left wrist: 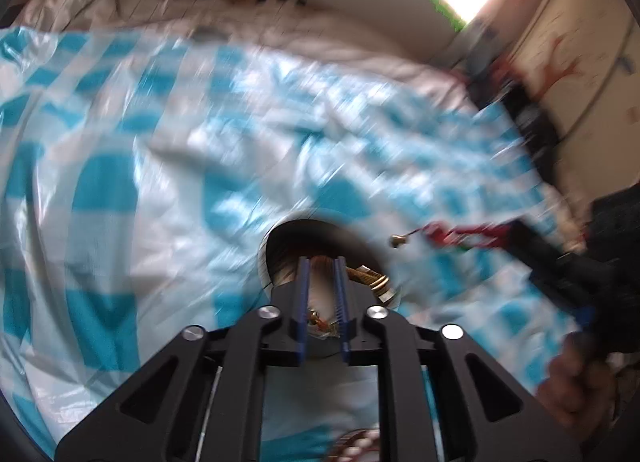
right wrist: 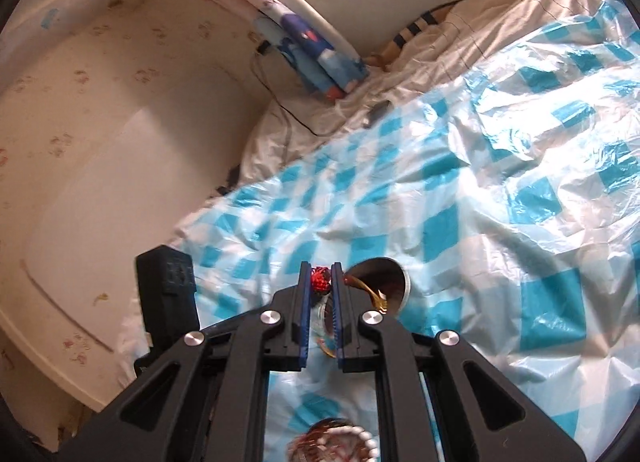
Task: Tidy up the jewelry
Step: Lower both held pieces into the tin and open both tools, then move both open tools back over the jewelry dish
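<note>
While the left view is smeared by motion, I can still read both tools. My right gripper (right wrist: 320, 282) is clamped on a red beaded piece (right wrist: 320, 277) at its tips, which I judge is being carried toward the tin (right wrist: 407, 289); from the left view the same piece (left wrist: 460, 233) trails out at 3 o'clock with a small brass bell (left wrist: 397, 240) at its free end. The tin sits on the blue-checked sheet (right wrist: 460, 190), just beyond the right tips at about 2 o'clock, a gold item (right wrist: 372, 292) already inside. My left gripper (left wrist: 322, 290) hangs directly over the tin (left wrist: 267, 250), jaws parted a little with nothing pressed between them, so I rate it released. Gold pieces (left wrist: 366, 276) show at its 2 o'clock in the tin. A dish of beads (right wrist: 332, 442) lies at 6 o'clock, near the right tool.
</note>
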Tool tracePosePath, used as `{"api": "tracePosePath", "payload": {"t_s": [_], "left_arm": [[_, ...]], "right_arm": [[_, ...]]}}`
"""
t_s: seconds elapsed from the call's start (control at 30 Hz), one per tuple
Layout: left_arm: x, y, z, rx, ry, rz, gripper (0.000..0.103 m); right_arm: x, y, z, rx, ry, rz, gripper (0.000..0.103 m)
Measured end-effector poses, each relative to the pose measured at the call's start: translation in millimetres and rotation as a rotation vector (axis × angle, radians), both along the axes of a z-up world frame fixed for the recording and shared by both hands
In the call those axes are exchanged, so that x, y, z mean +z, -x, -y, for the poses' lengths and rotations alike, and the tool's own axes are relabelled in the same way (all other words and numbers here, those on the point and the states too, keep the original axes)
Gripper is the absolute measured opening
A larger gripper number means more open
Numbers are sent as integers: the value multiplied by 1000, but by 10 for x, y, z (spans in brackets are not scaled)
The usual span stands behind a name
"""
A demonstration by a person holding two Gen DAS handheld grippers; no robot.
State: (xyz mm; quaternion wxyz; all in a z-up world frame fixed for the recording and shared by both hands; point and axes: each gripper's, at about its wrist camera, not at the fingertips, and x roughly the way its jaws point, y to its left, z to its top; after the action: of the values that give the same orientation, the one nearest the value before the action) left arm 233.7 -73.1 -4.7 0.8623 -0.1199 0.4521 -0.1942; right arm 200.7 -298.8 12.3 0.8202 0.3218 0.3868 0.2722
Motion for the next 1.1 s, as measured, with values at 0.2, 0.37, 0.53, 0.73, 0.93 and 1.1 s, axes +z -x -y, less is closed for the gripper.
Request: {"api": "tracePosePath", "payload": {"t_s": [0.2,0.37,0.53,0.73,0.93,1.1], "left_arm": [[145,128,-135,52,3,77,45],[236,240,-331,91,47,73,46],[250,342,-392,96,27,61,50],[188,477,-208,-20,-117,43,51],[157,647,-349,-31,-155,28,51],[147,718,-444,-30,-160,17,52]], "right_arm": [[-163,-83,-190,27,39,-26,10],[-300,-126,-363,51,148,-96,35],[-194,-60,-200,-28,158,-55,45],[-244,-116,-117,-56,223,-108,45],[-429,-178,-307,-43,458,-163,45],[-454,-201,-526,-31,586,-121,58]]}}
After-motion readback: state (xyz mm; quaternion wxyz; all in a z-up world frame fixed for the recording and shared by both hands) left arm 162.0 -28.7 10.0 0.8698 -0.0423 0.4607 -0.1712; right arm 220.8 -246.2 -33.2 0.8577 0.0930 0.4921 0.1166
